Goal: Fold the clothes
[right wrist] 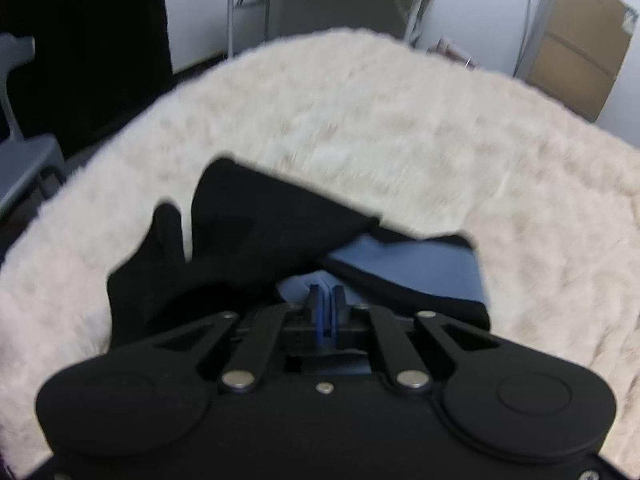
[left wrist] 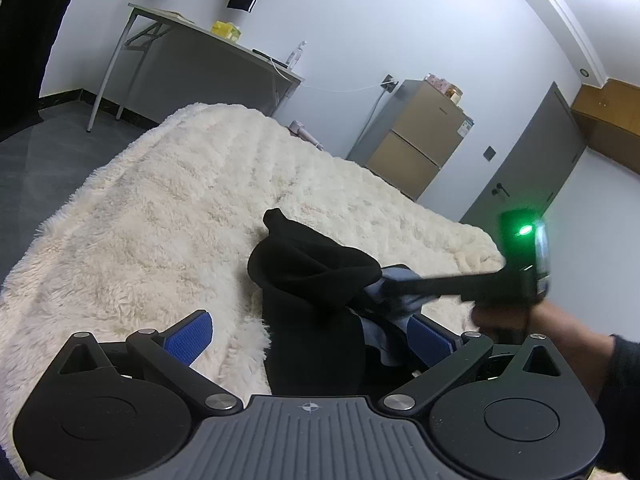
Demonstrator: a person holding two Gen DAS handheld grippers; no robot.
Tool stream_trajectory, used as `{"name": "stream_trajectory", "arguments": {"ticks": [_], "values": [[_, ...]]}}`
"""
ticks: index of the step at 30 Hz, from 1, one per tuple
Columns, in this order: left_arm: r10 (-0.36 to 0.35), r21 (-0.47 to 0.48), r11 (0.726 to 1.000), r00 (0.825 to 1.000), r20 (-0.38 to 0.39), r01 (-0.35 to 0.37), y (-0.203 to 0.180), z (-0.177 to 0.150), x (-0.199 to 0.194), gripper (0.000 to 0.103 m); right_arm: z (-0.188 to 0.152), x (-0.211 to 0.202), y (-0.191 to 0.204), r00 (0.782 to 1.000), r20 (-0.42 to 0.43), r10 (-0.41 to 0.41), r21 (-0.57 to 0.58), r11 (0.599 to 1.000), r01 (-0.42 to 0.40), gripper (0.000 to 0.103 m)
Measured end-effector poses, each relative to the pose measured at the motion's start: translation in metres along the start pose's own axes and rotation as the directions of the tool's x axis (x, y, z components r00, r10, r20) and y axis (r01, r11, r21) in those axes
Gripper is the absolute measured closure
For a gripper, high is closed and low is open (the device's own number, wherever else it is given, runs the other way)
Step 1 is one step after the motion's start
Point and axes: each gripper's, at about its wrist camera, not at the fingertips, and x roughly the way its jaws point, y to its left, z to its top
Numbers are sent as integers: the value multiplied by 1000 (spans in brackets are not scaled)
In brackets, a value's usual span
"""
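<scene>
Crumpled black garment with blue-grey lining (right wrist: pixel 256 240) may slip: right gripper (right wrist: pixel 327 294) is closed with no cloth visibly caught; left gripper (left wrist: pixel 310 334) gapes

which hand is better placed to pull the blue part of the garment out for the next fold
Right, probably. The right gripper is shut at the blue fabric of the black garment; whether it pinches cloth is unclear. The left gripper is open, straddling the garment.

Black left gripper (left wrist: pixel 308 332), blue ribbed pads (left wrist: pixel 190 338), silver pivot screws, dark sleeve (left wrist: pixel 624 380)
</scene>
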Motion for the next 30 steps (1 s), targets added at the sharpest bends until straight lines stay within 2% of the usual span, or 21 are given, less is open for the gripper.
{"name": "stream_trajectory", "arguments": {"ticks": [10,14,15,17,18,19,21,23,26,27,28,30], "values": [[-6,4,1000,1000,1,6,-2,0,-1,0,32,-62,-31,986,154,-59,34,998,55,103],[-6,8,1000,1000,1,6,-2,0,0,0,34,-62,-38,990,131,-60,32,998,56,102],[-7,8,1000,1000,2,7,-2,0,-1,0,32,-57,-38,993,109,-44,31,999,41,96],[-7,7,1000,1000,3,7,-2,0,-1,0,26,-44,-34,999,51,-1,17,1000,1,64],[-7,4,1000,1000,3,7,-1,0,-1,0,21,-37,-30,999,32,9,-2,1000,-8,40],[-7,3,1000,1000,4,7,-1,0,-1,0,17,-32,-25,1000,28,8,-17,1000,-7,32],[-7,1,1000,1000,4,7,-1,0,-1,0,8,-20,-15,1000,11,-4,-49,999,4,32],[-7,-1,1000,1000,5,7,-1,0,-1,0,-2,1,-2,999,-42,-13,-89,996,9,28],[-6,0,1000,1000,3,6,-1,0,-1,0,-16,30,14,992,-125,3,-130,991,-19,28],[-5,0,1000,1000,2,5,-1,0,-1,0,-18,34,17,991,-134,6,-131,991,-23,34],[-4,-1,1000,1000,2,4,-1,0,-1,0,-20,37,18,991,-136,9,-128,991,-27,62],[-2,-2,1000,1000,1,2,-1,0,-1,0,-24,41,22,990,-140,16,-121,992,-33,85]]}}
